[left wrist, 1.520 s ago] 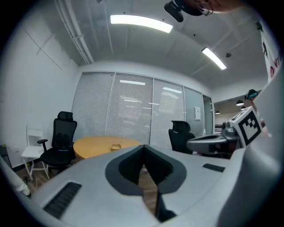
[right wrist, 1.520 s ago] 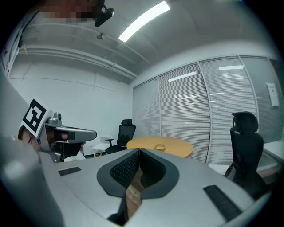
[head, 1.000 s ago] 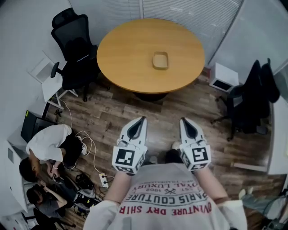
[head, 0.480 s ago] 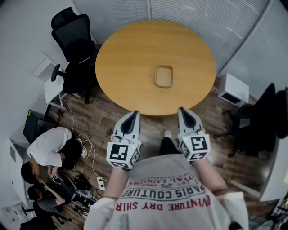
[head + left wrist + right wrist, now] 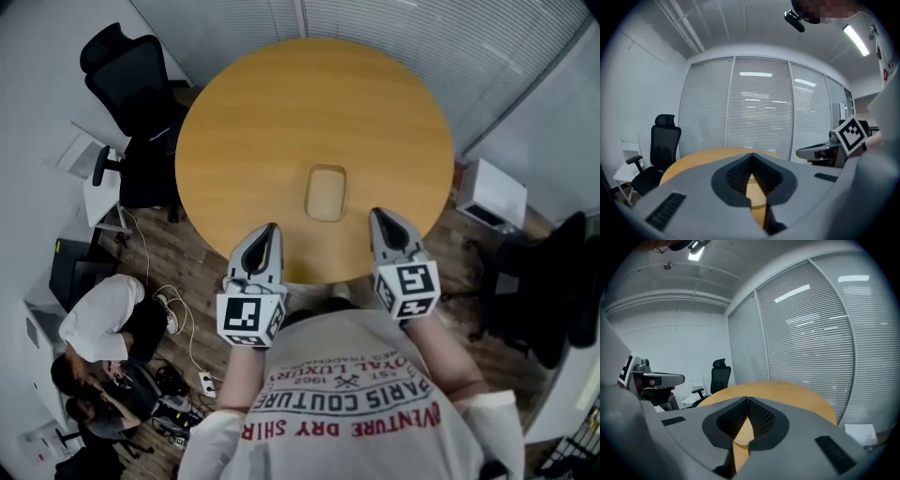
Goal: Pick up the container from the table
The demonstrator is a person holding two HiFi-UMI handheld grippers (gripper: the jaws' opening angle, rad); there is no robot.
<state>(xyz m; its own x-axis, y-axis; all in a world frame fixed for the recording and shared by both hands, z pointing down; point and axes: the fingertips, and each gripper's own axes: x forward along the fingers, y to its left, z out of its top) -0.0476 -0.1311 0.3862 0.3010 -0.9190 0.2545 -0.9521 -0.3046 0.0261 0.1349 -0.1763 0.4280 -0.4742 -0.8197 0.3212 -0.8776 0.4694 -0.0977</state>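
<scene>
Tan and shallow, the round-cornered rectangular container sits on the round wooden worktop near its front edge. The left gripper and right gripper hover short of it, jaws clenched on nothing.

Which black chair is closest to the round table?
The black chair on the left, beside the table's edge. The other chair stands farther off, beyond a white box.

Shirt, grey print: "1962", "PARIS COUTURE"
Shirt, red print: "VENTURE DRY SHIR", cut off at both ends
Orientation: upside down in the head view
</scene>
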